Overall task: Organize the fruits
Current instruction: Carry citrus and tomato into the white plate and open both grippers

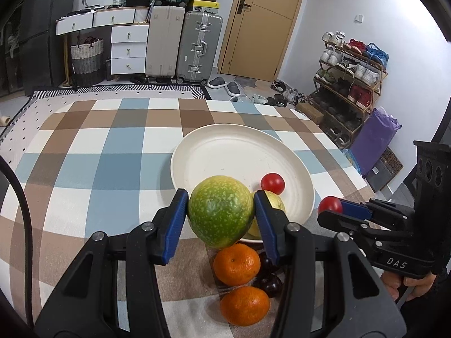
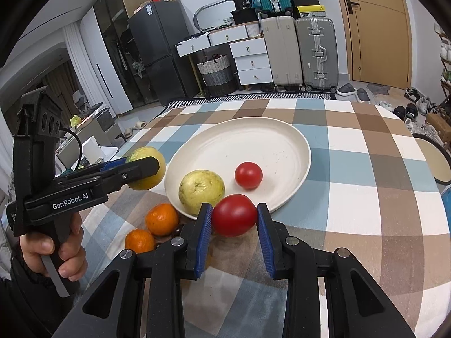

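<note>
Left hand-held gripper point(image 1: 221, 212), angled down over the near edge of the checked tabletop point(image 1: 84, 155), is clamped on a mottled green fruit point(image 1: 220, 211), with a person's hand point(image 2: 53, 249) wrapped round its black grip at lower left of the right wrist view. Right hand-held gripper point(image 2: 234, 217), also tilted downward, is clamped on a red tomato point(image 2: 234, 215) just at the near rim of the white plate point(image 2: 282, 146). Below lie two oranges point(image 1: 236, 264) and dark cherries point(image 1: 269, 281); farther on the plate sit a yellow guava point(image 2: 201, 187) and a second tomato point(image 2: 248, 175).
</note>
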`<action>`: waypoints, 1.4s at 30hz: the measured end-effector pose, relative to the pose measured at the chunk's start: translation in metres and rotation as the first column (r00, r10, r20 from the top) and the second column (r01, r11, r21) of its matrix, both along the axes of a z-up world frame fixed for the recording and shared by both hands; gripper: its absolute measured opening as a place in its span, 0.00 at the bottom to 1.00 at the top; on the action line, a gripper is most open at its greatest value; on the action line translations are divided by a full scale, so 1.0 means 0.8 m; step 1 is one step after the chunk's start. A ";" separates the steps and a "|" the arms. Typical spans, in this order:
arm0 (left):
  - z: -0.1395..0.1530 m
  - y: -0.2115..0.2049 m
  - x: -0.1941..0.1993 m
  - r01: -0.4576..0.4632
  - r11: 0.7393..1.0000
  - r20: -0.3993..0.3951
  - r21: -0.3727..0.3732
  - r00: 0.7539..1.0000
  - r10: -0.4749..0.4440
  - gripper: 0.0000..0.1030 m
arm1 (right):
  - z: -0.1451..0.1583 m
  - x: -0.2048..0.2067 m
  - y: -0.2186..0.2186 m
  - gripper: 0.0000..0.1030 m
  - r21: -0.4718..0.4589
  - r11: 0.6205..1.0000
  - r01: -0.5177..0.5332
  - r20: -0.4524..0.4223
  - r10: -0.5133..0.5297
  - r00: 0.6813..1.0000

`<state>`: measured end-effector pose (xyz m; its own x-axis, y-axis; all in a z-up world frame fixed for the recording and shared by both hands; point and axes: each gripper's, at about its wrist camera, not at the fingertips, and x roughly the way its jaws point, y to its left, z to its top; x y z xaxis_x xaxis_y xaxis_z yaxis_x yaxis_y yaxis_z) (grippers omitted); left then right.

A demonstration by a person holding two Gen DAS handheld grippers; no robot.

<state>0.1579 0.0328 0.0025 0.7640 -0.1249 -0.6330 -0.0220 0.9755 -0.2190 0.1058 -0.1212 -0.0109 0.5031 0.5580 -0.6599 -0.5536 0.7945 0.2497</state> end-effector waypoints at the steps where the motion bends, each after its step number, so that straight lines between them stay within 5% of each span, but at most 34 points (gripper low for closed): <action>1: -0.001 0.000 0.003 0.001 1.000 -0.002 0.004 1.000 -0.001 0.44 | -0.001 0.002 0.000 0.32 0.002 1.000 0.000 -0.006 0.000 1.000; 42: -0.045 -0.008 0.071 0.033 0.997 -0.087 0.072 0.996 -0.027 0.44 | -0.021 0.061 0.035 0.32 -0.089 0.996 -0.019 -0.038 0.016 0.999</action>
